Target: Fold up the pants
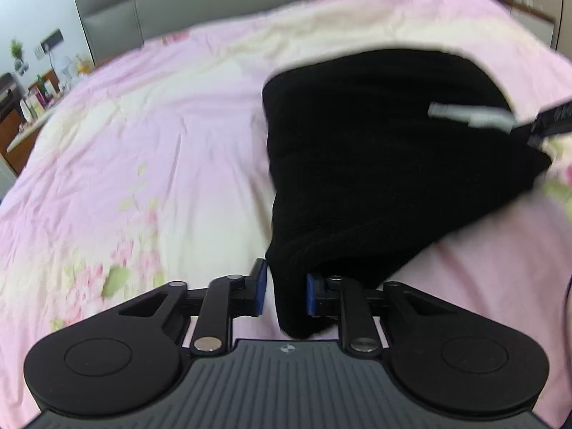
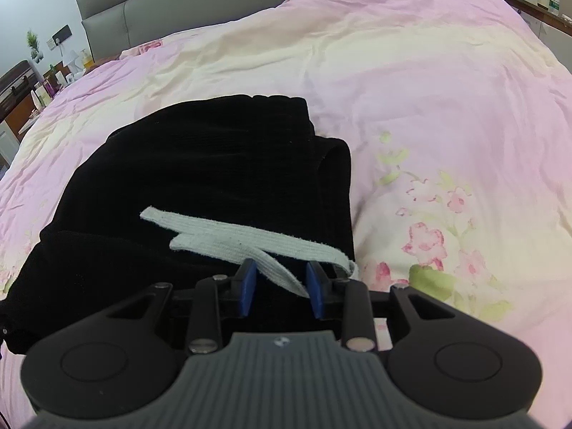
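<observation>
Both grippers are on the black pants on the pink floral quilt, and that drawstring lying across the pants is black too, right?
Not quite: the drawstring is white, not black; the right wrist view shows it lying across the black pants and running between the right gripper's pads. The rest stands: the left gripper has a fold of the pants between its pads, on the pink floral quilt.

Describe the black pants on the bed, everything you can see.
The pants are black, ribbed-looking soft fabric, folded into a compact bundle on the pink floral bedspread. A flat white drawstring lies across the top. The left gripper has a corner between its blue pads; the right gripper straddles the drawstring's end at the near edge.
</observation>
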{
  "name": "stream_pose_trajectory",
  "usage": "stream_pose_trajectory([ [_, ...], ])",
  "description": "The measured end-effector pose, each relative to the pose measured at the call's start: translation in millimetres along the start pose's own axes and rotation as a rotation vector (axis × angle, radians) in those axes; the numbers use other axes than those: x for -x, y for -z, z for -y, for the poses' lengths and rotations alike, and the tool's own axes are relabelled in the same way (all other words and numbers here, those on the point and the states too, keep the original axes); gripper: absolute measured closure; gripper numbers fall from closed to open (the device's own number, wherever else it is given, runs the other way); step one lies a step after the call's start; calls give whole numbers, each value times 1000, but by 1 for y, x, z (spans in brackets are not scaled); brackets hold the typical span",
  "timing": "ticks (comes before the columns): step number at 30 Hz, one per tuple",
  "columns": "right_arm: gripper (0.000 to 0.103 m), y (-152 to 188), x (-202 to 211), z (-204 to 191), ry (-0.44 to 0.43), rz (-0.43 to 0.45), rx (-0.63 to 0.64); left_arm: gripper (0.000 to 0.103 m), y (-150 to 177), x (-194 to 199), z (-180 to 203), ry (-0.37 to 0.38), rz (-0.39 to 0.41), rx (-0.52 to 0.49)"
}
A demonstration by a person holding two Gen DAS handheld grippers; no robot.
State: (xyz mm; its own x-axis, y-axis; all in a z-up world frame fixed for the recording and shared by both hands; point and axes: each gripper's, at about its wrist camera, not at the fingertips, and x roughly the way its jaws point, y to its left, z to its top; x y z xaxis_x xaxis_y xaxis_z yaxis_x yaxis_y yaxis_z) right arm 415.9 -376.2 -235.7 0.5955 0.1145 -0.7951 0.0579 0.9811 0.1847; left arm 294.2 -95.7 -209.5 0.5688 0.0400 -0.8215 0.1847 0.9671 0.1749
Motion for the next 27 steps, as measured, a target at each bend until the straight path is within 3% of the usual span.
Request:
stream_pose_trajectory([
  [3, 69, 2, -2, 1, -2, -4, 6, 86, 17, -22, -11, 45, -50, 66],
  [6, 68, 6, -5, 4, -8, -1, 16, 87, 16, -19, -6, 33, -49, 39],
  [14, 68, 8, -1, 2, 23, -7, -6, 87, 25, -1, -9, 92, -74, 71],
  [17, 68, 8, 4, 2, 31, -27, -10, 100, 30, 11, -13, 127, -114, 83],
  [20, 66, 7, 10, 1, 37, -44, 12, 102, 39, 24, -16, 90, -115, 55],
  [24, 64, 11, 30, -5, 65, -50, 46, 90, 34, 46, -25, 92, -56, 47],
  [26, 59, 17, 45, -6, 56, -40, 54, 79, 28, 59, -27, 82, -20, 34],
  [27, 51, 19, 51, -5, 42, -35, 42, 70, 23, 62, -27, 83, -3, 34],
])
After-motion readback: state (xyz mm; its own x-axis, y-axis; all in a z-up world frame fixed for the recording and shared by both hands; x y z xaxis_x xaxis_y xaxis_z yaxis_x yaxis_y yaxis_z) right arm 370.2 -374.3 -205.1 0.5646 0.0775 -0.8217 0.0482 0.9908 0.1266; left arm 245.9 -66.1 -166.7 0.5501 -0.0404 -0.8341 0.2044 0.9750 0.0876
